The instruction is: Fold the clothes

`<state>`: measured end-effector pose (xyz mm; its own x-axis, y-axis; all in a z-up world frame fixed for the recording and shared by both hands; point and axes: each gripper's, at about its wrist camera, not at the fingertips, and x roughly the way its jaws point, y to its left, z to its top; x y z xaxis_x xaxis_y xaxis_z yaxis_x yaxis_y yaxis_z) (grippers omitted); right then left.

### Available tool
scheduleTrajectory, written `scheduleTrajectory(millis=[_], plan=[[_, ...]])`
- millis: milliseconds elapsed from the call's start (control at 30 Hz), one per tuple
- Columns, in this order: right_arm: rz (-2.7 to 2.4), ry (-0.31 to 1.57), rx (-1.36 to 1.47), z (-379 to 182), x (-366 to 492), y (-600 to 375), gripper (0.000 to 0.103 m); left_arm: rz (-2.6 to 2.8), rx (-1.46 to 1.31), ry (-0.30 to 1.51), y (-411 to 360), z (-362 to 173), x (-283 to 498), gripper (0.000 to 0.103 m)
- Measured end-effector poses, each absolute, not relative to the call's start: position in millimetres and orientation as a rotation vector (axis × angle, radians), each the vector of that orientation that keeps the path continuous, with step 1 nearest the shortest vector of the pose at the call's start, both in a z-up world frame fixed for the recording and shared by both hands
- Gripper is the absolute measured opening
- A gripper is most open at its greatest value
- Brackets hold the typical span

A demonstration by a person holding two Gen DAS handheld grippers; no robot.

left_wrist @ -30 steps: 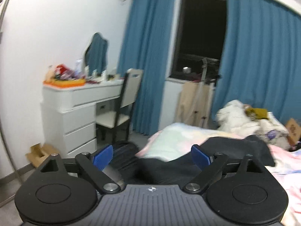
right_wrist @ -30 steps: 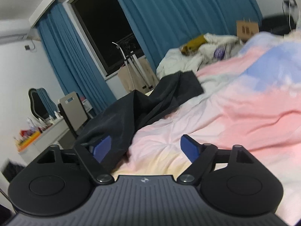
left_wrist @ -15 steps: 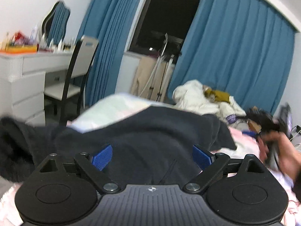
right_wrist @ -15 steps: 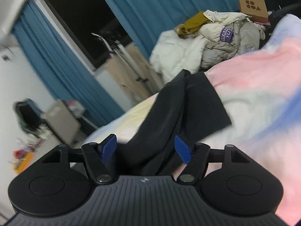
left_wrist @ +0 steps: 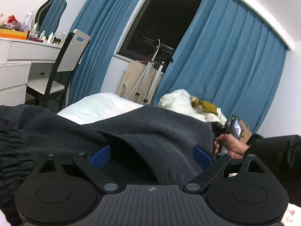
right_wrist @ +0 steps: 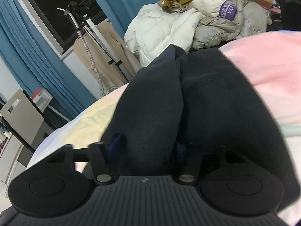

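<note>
A dark navy garment (left_wrist: 154,131) lies spread across the bed, its ribbed cuff (left_wrist: 11,150) at the left edge. My left gripper (left_wrist: 150,157) sits low against the cloth, open wide, with a fold of fabric between its blue pads (left_wrist: 99,157). In the right wrist view the same garment (right_wrist: 216,103) bulges up between the fingers of my right gripper (right_wrist: 147,147). Its jaws stand narrower than the left's but still apart, and cloth partly hides the pads (right_wrist: 114,143). The person's hand (left_wrist: 233,146) holding that gripper shows at the garment's right edge.
A pink and pale quilt (right_wrist: 272,60) covers the bed. A heap of white and beige bedding (right_wrist: 188,24) lies beyond it. A clothes stand (left_wrist: 150,71) is by the window, with a chair (left_wrist: 65,60) and white dresser (left_wrist: 17,60) at the left.
Both grippers have moved down and in onto the dark garment. The right gripper's jaws have narrowed around a ridge of cloth. The left stays wide open.
</note>
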<state>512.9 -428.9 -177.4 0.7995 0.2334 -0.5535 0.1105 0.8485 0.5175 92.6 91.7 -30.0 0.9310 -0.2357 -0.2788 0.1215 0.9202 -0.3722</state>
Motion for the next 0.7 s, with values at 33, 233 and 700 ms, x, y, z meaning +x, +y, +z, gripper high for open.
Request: scheduleTrajectory(millis=[33,233,700], plan=[[0.069,0.639,0.562,-179.1,513.0,-427.0,0.034,-0.191,-0.363,0.317,92.2,-31.5,93.9,0.095],[0.043,0.464,0.609,-121.4,456.2,-435.8,0.008,-0.253,-0.490,0.239,107.0,-29.0,84.9,0.095],[-0.023,0.158,0.509,66.9,284.3,-473.1,0.007,-0.326,-0.639,0.232,142.7,-12.1,46.0,0.094]])
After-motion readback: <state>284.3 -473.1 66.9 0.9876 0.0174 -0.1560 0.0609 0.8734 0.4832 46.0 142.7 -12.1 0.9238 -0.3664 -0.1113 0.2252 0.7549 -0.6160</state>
